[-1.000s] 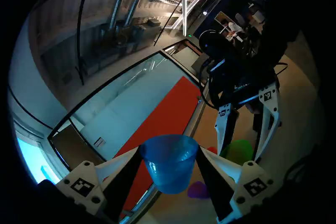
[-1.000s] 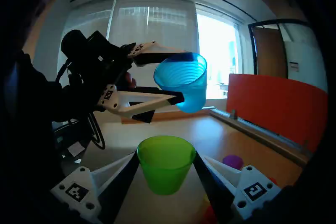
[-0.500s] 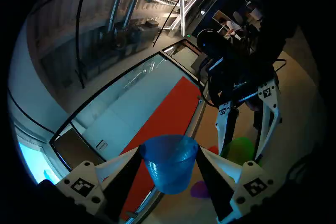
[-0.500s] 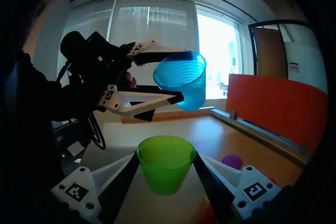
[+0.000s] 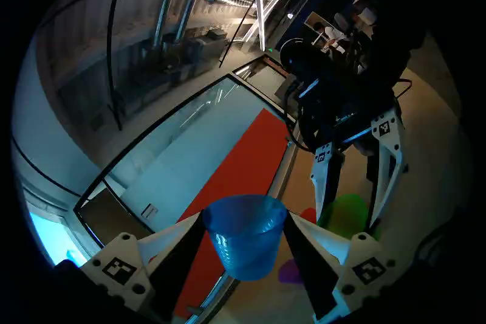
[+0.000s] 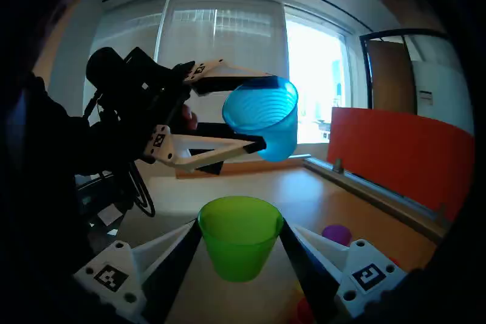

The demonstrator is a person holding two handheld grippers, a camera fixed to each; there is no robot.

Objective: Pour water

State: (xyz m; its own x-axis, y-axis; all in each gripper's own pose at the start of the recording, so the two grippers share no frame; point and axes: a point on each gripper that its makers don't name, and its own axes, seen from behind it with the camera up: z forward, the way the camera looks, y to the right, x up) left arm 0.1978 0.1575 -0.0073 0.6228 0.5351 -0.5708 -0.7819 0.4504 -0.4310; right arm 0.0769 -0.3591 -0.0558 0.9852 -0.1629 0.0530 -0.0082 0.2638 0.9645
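Observation:
My left gripper [image 5: 245, 245] is shut on a translucent blue cup [image 5: 245, 236]. In the right gripper view that blue cup [image 6: 262, 117] hangs tipped on its side, mouth toward the camera, held by the left gripper [image 6: 258, 111] above and beyond a green cup [image 6: 240, 236]. My right gripper [image 6: 240, 245] is shut on the green cup, which stands upright over the wooden table [image 6: 316, 196]. In the left gripper view the green cup [image 5: 345, 214] sits between the right gripper's [image 5: 352, 211] white fingers, lower right of the blue cup. I see no water in either cup.
A purple cup [image 6: 336, 234] rests on the table to the right, with red and yellow things at the bottom edge. A red partition [image 6: 401, 154] runs along the table's right side. A person's dark sleeve [image 6: 54, 141] fills the left. Bright windows lie behind.
The blue cup has tipped slightly further and drifted a little; the left gripper view has rotated a touch. The green cup stays still in the right gripper.

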